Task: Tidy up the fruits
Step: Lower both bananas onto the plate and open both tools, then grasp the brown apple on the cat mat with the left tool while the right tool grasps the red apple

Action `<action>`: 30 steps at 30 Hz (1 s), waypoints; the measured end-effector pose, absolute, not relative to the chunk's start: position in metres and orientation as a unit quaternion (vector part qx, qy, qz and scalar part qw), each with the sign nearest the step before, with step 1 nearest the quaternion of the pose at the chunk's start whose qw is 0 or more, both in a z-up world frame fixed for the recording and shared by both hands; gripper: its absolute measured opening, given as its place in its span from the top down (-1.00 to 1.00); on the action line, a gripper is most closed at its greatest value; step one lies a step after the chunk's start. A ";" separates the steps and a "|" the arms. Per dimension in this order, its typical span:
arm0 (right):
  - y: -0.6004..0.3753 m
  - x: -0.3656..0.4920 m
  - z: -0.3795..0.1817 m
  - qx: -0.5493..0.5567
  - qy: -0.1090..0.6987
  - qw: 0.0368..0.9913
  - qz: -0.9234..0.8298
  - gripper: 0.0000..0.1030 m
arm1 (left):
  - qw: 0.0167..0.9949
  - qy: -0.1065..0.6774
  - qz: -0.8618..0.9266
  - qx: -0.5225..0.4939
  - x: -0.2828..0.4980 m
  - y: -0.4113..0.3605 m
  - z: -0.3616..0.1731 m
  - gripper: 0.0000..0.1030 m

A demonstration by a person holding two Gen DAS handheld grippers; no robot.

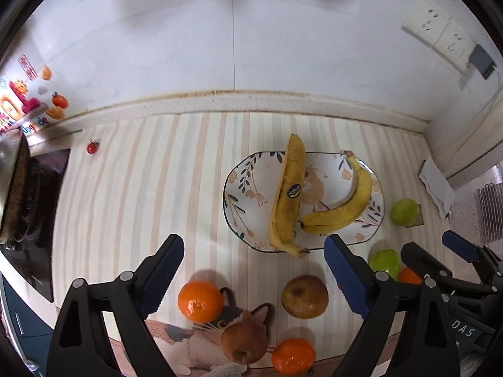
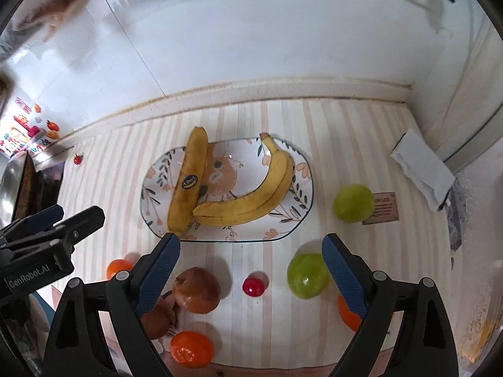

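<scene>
A patterned plate (image 1: 245, 188) (image 2: 301, 169) holds two bananas, a straight stickered one (image 1: 289, 194) (image 2: 188, 182) and a curved one (image 1: 342, 204) (image 2: 251, 201). In front lie oranges (image 1: 199, 301) (image 1: 292, 356) (image 2: 190, 348), brown apples (image 1: 305, 297) (image 1: 243, 341) (image 2: 196, 289), green apples (image 1: 385, 262) (image 1: 405, 211) (image 2: 308, 276) (image 2: 352, 202) and a small red fruit (image 2: 253, 286). My left gripper (image 1: 254, 270) is open and empty above the near fruits. My right gripper (image 2: 251, 270) is open and empty, its jaws astride the red fruit and the near green apple.
A stove with a pan (image 1: 19, 188) stands at the left. A small red tomato (image 1: 92, 147) lies near it. A folded white cloth (image 2: 424, 169) and a small brown card (image 2: 382, 209) lie at the right by the wall corner. A cat-pattern mat (image 1: 195, 339) lies at the near edge.
</scene>
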State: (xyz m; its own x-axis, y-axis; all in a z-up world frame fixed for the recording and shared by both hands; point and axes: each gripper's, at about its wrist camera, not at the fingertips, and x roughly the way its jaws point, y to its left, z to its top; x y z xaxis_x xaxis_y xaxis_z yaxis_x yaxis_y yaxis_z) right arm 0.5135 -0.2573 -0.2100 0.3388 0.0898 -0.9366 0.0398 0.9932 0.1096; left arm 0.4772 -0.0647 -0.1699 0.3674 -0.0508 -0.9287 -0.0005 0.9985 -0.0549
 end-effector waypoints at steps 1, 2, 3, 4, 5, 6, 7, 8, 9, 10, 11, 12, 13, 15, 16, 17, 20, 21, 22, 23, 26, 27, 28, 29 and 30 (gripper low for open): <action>-0.258 0.510 -0.205 0.056 0.570 0.820 0.015 -0.82 | 0.829 0.558 -0.016 -0.024 0.473 -0.065 -0.165 -0.77; -0.258 0.505 -0.199 0.057 0.563 0.824 0.016 -0.82 | 0.832 0.554 -0.016 -0.026 0.467 -0.065 -0.161 -0.77; -0.258 0.502 -0.195 0.059 0.560 0.826 0.016 -0.82 | 0.834 0.550 -0.016 -0.027 0.462 -0.065 -0.156 -0.77; -0.260 0.497 -0.190 0.064 0.556 0.828 0.017 -0.82 | 0.837 0.546 -0.015 -0.027 0.456 -0.064 -0.152 -0.77; -0.261 0.493 -0.186 0.070 0.554 0.830 0.020 -0.82 | 0.839 0.543 -0.016 -0.027 0.452 -0.064 -0.149 -0.77; -0.262 0.489 -0.184 0.074 0.553 0.830 0.022 -0.82 | 0.842 0.539 -0.016 -0.027 0.447 -0.064 -0.146 -0.77; -0.263 0.485 -0.182 0.079 0.553 0.829 0.023 -0.83 | 0.842 0.538 -0.016 -0.025 0.444 -0.064 -0.144 -0.77; -0.265 0.480 -0.184 0.084 0.556 0.827 0.024 -0.85 | 0.842 0.538 -0.016 -0.023 0.439 -0.063 -0.143 -0.77; -0.266 0.476 -0.188 0.092 0.562 0.821 0.028 -0.86 | 0.841 0.540 -0.015 -0.021 0.434 -0.062 -0.144 -0.77; -0.267 0.472 -0.192 0.100 0.568 0.816 0.032 -0.86 | 0.839 0.543 -0.013 -0.017 0.429 -0.061 -0.147 -0.77; -0.268 0.466 -0.200 0.113 0.580 0.806 0.038 -0.87 | 0.836 0.549 -0.009 -0.014 0.424 -0.059 -0.152 -0.77; -0.268 0.461 -0.210 0.120 0.593 0.795 0.046 -0.87 | 0.832 0.555 -0.004 -0.010 0.420 -0.057 -0.157 -0.77; -0.266 0.456 -0.221 0.127 0.606 0.784 0.056 -0.86 | 0.826 0.563 0.001 -0.006 0.416 -0.054 -0.166 -0.77; -0.262 0.444 -0.249 0.152 0.638 0.751 0.078 -0.87 | 0.802 0.597 0.008 0.003 0.411 -0.049 -0.193 -0.77; -0.259 0.440 -0.262 0.166 0.651 0.735 0.090 -0.87 | 0.790 0.613 0.006 -0.001 0.408 -0.046 -0.206 -0.77; -0.257 0.434 -0.278 0.186 0.665 0.717 0.100 -0.87 | 0.776 0.631 0.004 -0.006 0.406 -0.044 -0.220 -0.77; -0.251 0.422 -0.312 0.221 0.690 0.680 0.115 -0.87 | 0.735 0.677 -0.005 -0.013 0.398 -0.040 -0.263 -0.77; -0.250 0.419 -0.319 0.229 0.694 0.673 0.116 -0.87 | 0.726 0.688 -0.006 -0.016 0.397 -0.039 -0.274 -0.77; -0.249 0.417 -0.326 0.234 0.698 0.666 0.116 -0.86 | 0.714 0.699 -0.010 -0.025 0.395 -0.040 -0.286 -0.77; -0.248 0.416 -0.330 0.238 0.700 0.663 0.114 -0.86 | 0.707 0.707 -0.014 -0.030 0.395 -0.040 -0.294 -0.77; -0.248 0.419 -0.336 0.246 0.696 0.666 0.108 -0.87 | 0.695 0.717 -0.023 -0.040 0.396 -0.045 -0.313 -0.65; -0.247 0.423 -0.337 0.246 0.693 0.669 0.106 -0.87 | 0.694 0.718 -0.028 -0.041 0.396 -0.048 -0.318 -0.55; -0.245 0.426 -0.339 0.246 0.692 0.670 0.105 -0.87 | 0.693 0.719 -0.032 -0.042 0.396 -0.051 -0.322 -0.25; -0.243 0.432 -0.339 0.243 0.691 0.673 0.105 -0.87 | 0.693 0.719 -0.035 -0.044 0.395 -0.054 -0.324 -0.23; -0.241 0.437 -0.339 0.239 0.689 0.676 0.104 -0.87 | 0.698 0.714 -0.034 -0.037 0.395 -0.056 -0.323 -0.23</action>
State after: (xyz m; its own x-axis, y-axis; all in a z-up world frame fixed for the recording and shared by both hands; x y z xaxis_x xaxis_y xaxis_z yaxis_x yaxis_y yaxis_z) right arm 0.4370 -0.2407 -0.3386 0.0279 0.4711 -0.8816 0.1888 0.8636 0.4674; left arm 0.3947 -0.0563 -0.3230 -0.0227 -0.0993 -0.9948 -0.0051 0.9951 -0.0992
